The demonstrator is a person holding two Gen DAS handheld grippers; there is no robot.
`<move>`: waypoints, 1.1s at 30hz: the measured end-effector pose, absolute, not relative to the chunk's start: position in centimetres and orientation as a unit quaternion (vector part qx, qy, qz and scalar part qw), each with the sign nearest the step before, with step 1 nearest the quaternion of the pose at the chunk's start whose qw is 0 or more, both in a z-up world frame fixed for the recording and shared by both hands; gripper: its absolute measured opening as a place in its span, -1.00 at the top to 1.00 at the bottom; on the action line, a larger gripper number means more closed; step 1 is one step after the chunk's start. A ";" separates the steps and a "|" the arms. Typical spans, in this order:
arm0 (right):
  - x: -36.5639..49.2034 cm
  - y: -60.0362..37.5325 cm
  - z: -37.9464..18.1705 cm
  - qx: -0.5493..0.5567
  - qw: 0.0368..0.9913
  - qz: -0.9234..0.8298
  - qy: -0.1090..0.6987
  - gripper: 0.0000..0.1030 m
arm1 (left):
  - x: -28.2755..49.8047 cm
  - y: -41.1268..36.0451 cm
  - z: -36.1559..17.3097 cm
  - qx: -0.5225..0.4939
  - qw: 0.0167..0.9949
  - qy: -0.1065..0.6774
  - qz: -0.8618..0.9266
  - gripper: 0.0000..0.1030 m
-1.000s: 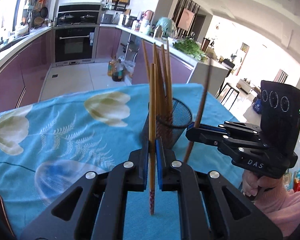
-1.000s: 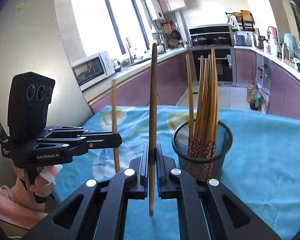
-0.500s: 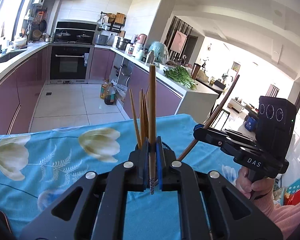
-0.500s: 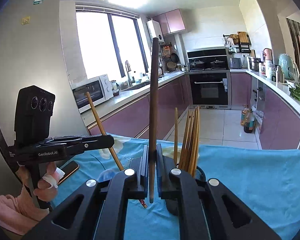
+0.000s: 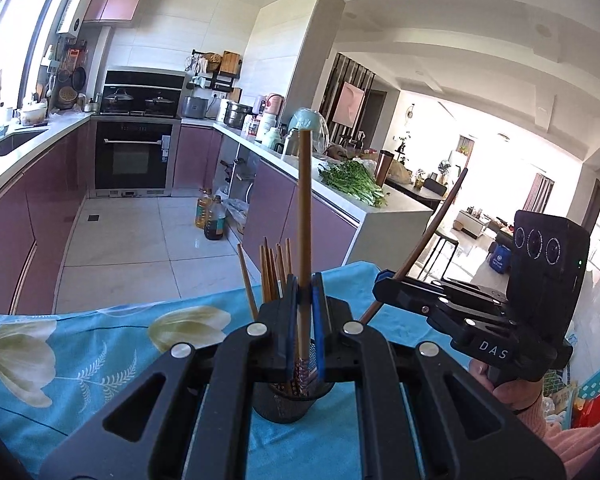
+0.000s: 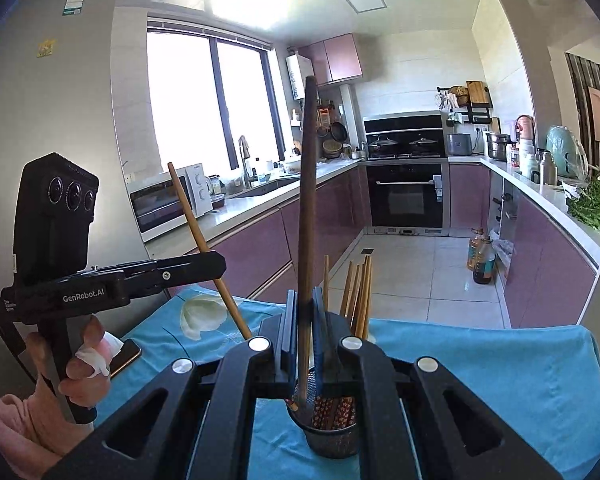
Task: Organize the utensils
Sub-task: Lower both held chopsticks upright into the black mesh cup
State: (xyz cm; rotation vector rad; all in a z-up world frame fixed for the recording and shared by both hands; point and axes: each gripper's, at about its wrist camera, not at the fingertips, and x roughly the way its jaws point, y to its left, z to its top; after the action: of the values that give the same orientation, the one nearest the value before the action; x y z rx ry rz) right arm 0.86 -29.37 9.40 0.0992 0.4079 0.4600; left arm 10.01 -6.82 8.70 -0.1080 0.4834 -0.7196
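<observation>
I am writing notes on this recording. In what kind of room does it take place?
A home kitchen, most likely: a built-in oven under a hob with lidded pots, a microwave on the counter, and a sink tap by the window.

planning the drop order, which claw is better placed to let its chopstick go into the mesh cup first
Hard to separate, but probably the right claw: its dark chopstick has its lower tip inside the mesh cup. The left claw holds its light chopstick upright over the cup too, tip at the rim.
</observation>
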 end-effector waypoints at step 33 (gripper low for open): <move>2.0 -28.1 8.6 0.037 0.953 0.211 0.217 0.89 | 10.7 -8.8 7.9 -0.027 0.905 0.251 -0.341 0.85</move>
State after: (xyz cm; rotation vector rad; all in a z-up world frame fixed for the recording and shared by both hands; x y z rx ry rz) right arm 2.00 -28.13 8.59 0.0749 0.4406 0.4278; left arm 10.70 -8.77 7.86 -0.0557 0.5180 -0.7052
